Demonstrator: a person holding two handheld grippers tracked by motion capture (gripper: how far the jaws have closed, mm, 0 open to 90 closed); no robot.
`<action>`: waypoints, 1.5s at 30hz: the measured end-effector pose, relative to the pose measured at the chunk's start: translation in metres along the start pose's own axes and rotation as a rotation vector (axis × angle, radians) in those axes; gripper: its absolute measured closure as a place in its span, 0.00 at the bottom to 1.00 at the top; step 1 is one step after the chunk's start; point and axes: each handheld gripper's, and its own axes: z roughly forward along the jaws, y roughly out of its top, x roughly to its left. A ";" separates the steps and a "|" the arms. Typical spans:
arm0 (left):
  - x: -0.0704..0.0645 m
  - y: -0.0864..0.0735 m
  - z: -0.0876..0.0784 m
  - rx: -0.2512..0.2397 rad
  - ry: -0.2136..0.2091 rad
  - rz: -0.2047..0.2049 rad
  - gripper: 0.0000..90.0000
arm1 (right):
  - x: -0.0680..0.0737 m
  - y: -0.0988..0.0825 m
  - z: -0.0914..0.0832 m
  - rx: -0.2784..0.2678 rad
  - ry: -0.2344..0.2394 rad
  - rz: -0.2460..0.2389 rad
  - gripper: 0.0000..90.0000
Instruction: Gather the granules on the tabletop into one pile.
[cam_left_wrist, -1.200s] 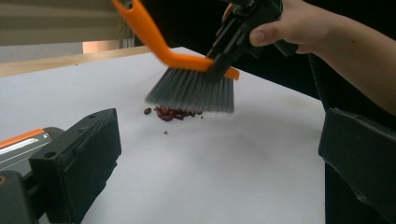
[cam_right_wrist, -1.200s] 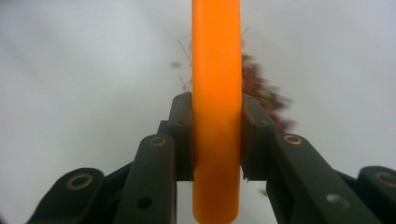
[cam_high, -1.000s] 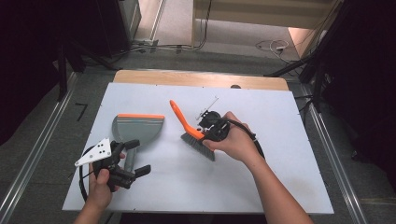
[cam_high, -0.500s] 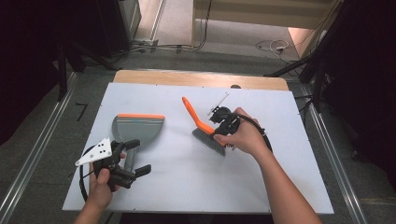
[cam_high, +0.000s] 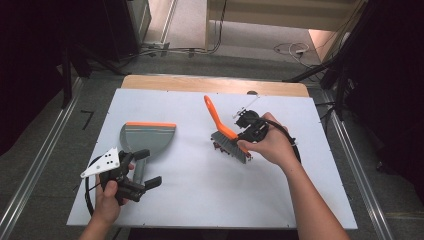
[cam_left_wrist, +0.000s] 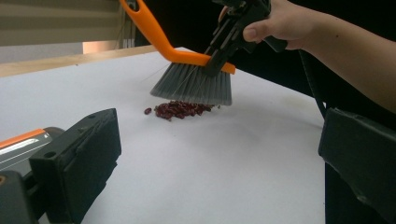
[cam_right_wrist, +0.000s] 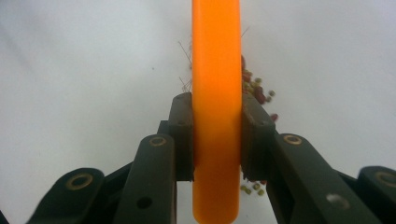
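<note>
A brush with an orange handle (cam_high: 211, 112) and grey bristles (cam_left_wrist: 192, 85) stands on the white table, right of centre. My right gripper (cam_high: 244, 135) is shut on the handle (cam_right_wrist: 216, 116) just above the bristles. A small heap of dark red beans (cam_left_wrist: 180, 109) lies at the bristles' foot, and the beans (cam_right_wrist: 257, 91) also show beside the handle. A grey dustpan (cam_high: 149, 137) with an orange lip lies at the left. My left gripper (cam_high: 149, 168) is open at the dustpan's handle, and nothing sits between its fingers (cam_left_wrist: 77, 161).
The white tabletop (cam_high: 200, 200) ends in a wooden strip at the back (cam_high: 215, 84). Metal rails run along the floor on both sides. A black cable loops from the right gripper (cam_high: 292, 145).
My right gripper has carried the brush to the right across the table. The left gripper and the dustpan have stayed put.
</note>
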 end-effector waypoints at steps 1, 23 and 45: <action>0.000 0.000 0.000 0.000 0.000 0.000 0.00 | -0.003 -0.003 -0.002 -0.007 -0.005 0.013 0.76; -0.001 0.000 0.002 0.009 0.000 0.002 0.00 | -0.039 -0.034 0.003 0.038 -0.193 0.277 0.76; 0.000 0.000 0.002 0.010 -0.001 0.003 0.00 | -0.035 -0.042 -0.018 -0.056 -0.210 0.253 0.76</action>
